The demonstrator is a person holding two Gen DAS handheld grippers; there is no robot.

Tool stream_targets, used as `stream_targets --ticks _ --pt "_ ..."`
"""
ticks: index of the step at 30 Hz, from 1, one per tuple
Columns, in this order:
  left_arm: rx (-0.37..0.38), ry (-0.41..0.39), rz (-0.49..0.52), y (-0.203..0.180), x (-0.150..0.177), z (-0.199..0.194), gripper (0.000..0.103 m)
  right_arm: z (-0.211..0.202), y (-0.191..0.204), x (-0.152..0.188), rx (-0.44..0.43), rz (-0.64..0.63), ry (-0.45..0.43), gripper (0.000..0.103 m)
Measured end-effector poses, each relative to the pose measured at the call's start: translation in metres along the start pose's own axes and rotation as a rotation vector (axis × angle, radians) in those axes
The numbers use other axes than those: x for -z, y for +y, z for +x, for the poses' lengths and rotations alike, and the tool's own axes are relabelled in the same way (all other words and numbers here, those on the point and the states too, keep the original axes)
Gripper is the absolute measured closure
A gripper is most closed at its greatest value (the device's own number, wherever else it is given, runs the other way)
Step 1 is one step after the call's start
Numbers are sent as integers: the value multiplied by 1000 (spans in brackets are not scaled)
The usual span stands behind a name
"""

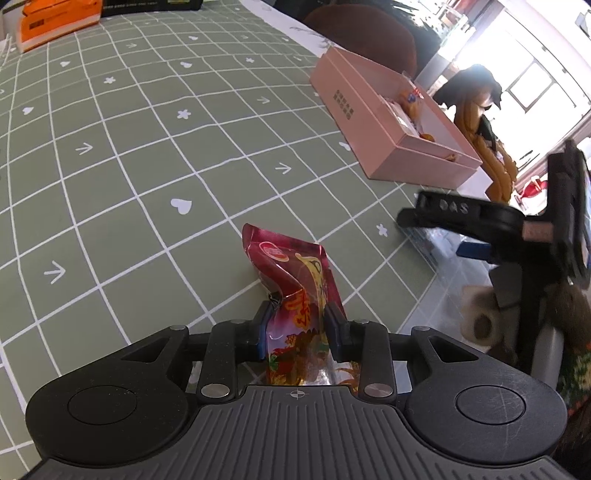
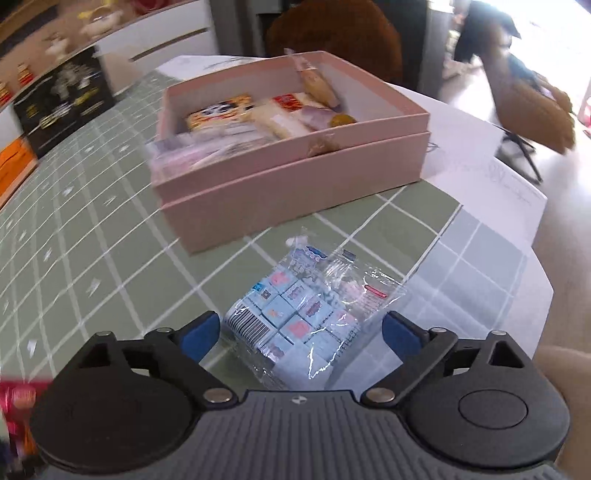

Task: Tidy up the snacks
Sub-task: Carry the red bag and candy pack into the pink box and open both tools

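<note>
My left gripper (image 1: 297, 325) is shut on a red foil snack packet (image 1: 291, 269), whose far end rests on the green checked tablecloth (image 1: 147, 166). My right gripper (image 2: 299, 328) is open, its blue pads on either side of a clear bag of small light-blue candy boxes (image 2: 295, 317) lying on the cloth. A pink open box (image 2: 280, 184) holding several snacks stands just beyond that bag; it also shows in the left wrist view (image 1: 388, 122) at the far right. The right gripper appears in the left wrist view (image 1: 480, 229) at the table's right edge.
An orange box (image 1: 55, 22) sits at the far left corner of the table. A black patterned box (image 2: 62, 99) stands at the back left. A white sheet of paper (image 2: 480, 155) lies right of the pink box. A brown chair (image 2: 332, 33) stands behind the table.
</note>
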State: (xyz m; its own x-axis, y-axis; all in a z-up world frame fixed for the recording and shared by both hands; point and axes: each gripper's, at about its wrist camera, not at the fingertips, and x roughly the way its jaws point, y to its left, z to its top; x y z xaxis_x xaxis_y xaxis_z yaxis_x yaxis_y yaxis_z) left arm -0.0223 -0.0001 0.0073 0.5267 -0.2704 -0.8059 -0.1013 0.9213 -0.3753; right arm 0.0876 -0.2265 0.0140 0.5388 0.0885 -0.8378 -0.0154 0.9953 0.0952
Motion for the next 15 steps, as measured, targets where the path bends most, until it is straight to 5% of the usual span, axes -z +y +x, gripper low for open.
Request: stream_targets --ticks 6,15 --pt "4 1 -2 1 0 -1 68 12 11 -5 23 -86 -12 0" --pt "24 16 -25 5 0 -2 68 -10 -57 21 -81 -225 -61 0"
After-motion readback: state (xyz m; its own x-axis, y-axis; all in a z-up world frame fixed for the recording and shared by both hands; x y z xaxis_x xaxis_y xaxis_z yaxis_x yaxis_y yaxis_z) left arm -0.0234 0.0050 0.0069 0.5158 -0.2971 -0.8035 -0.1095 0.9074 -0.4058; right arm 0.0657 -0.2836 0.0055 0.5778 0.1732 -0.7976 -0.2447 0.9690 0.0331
